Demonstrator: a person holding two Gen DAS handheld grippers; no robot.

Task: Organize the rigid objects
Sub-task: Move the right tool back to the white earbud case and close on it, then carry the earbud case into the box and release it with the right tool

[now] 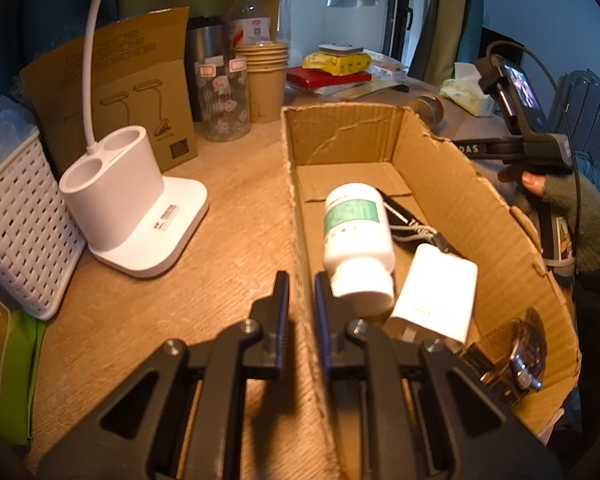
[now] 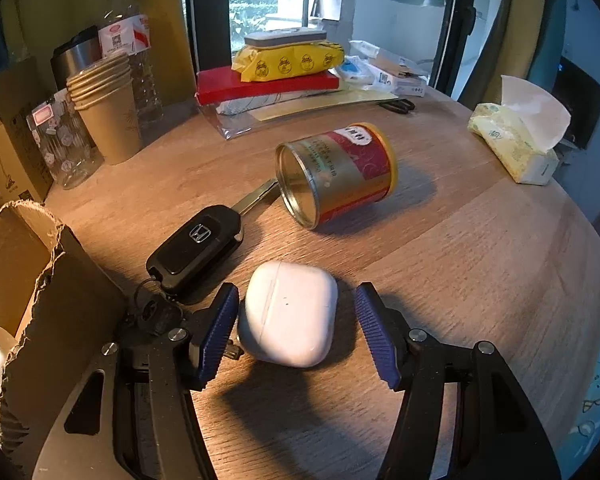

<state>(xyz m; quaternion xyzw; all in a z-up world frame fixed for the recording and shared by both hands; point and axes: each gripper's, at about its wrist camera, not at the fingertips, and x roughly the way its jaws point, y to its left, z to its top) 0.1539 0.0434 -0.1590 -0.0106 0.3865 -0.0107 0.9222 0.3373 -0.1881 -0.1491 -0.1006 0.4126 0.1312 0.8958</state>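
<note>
Left wrist view: the left claw [image 1: 302, 312] is clamped on the near wall of one cardboard box [image 1: 460, 200]. Inside lie one pill bottle [image 1: 358, 236], one white charger [image 1: 436, 292] and one wristwatch [image 1: 520, 356] at four o'clock.

Right wrist view: the right claw [image 2: 296, 332] stands apart around one earbud case [image 2: 290, 312] on the bench [image 2: 480, 260], left pad touching, right clear. One car key [image 2: 198, 250] lies at ten o'clock, one tipped tin [image 2: 336, 174] at twelve.

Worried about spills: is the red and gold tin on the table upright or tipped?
Tipped. The tin lies on its side on the table, one round end facing the camera.
</note>
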